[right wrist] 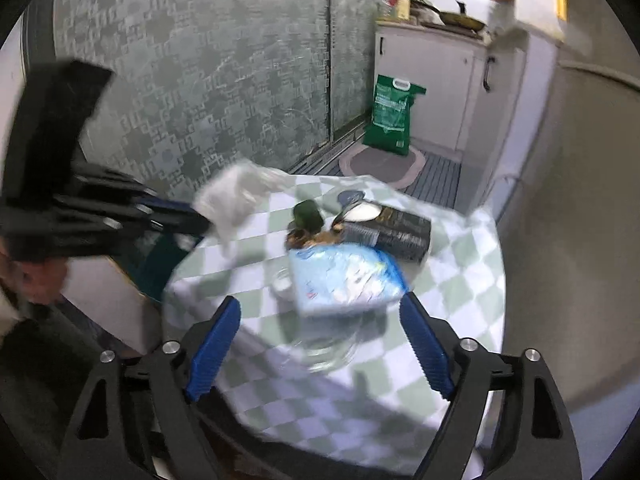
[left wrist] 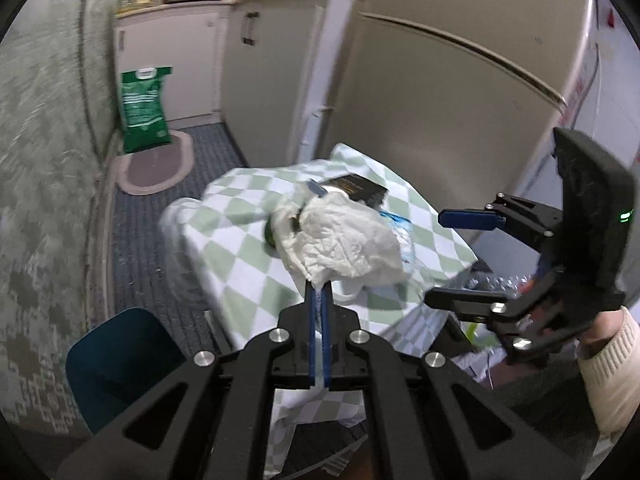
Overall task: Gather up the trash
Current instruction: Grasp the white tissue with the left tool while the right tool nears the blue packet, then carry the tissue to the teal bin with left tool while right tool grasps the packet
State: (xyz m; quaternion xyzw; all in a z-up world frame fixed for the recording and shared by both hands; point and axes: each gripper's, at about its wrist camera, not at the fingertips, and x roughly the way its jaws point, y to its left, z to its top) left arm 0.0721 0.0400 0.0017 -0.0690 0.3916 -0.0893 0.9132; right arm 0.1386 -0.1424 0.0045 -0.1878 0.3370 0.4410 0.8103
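My left gripper (left wrist: 319,292) is shut on a crumpled white tissue (left wrist: 344,240) and holds it above the table with the green-checked cloth (left wrist: 240,256). The tissue also shows blurred in the right wrist view (right wrist: 232,200), held by the left gripper (right wrist: 200,222). My right gripper (right wrist: 320,312) is open and empty over the table's near edge, just short of a clear plastic bottle with a blue label (right wrist: 344,276). It shows open in the left wrist view (left wrist: 436,256). A black box (right wrist: 400,232), a green object (right wrist: 306,214) and other scraps lie behind the bottle.
A refrigerator (left wrist: 440,100) stands right of the table. A green bag (right wrist: 394,114) leans on white cabinets (right wrist: 424,80) by a floor mat (right wrist: 380,164). A blue chair (left wrist: 116,360) sits at the table's left. A patterned sliding door (right wrist: 200,80) lies beyond.
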